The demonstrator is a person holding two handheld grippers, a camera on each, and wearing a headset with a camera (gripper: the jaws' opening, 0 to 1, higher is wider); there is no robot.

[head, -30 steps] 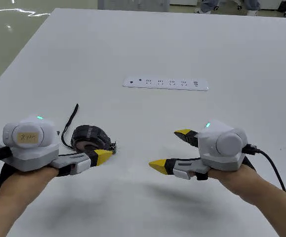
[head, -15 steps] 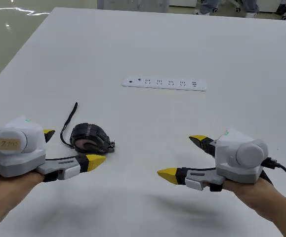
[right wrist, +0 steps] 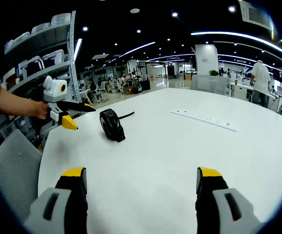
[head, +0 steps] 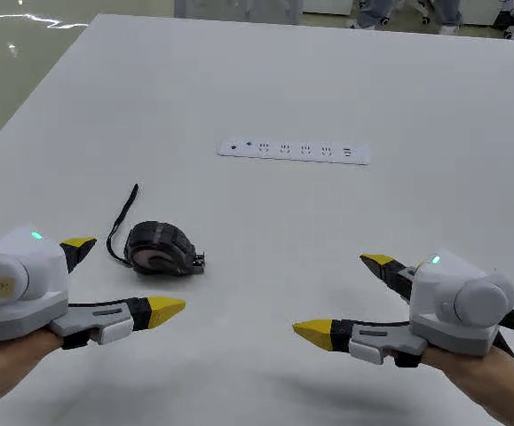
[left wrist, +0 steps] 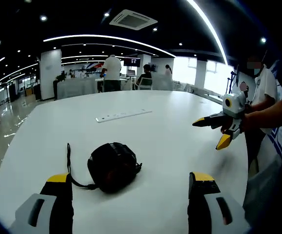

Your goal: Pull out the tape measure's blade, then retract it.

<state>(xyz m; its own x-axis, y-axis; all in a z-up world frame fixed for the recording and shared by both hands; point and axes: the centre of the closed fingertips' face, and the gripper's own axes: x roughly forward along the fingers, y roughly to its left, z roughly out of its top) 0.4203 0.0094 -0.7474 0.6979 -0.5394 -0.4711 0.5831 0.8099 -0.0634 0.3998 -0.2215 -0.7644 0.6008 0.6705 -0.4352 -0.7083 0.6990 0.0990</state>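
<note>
Yellow-tipped left gripper [head: 127, 273], right gripper [head: 341, 295] level, fingers [head: 163, 311] spread.

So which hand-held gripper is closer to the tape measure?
Left. The left hand-held gripper is just beside the tape measure; the right hand-held gripper is much farther off, on its other side.

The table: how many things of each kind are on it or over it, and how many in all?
tape measure: 1
power strip: 1
grippers, both open, the left gripper and the right gripper: 2
Total: 4
</note>
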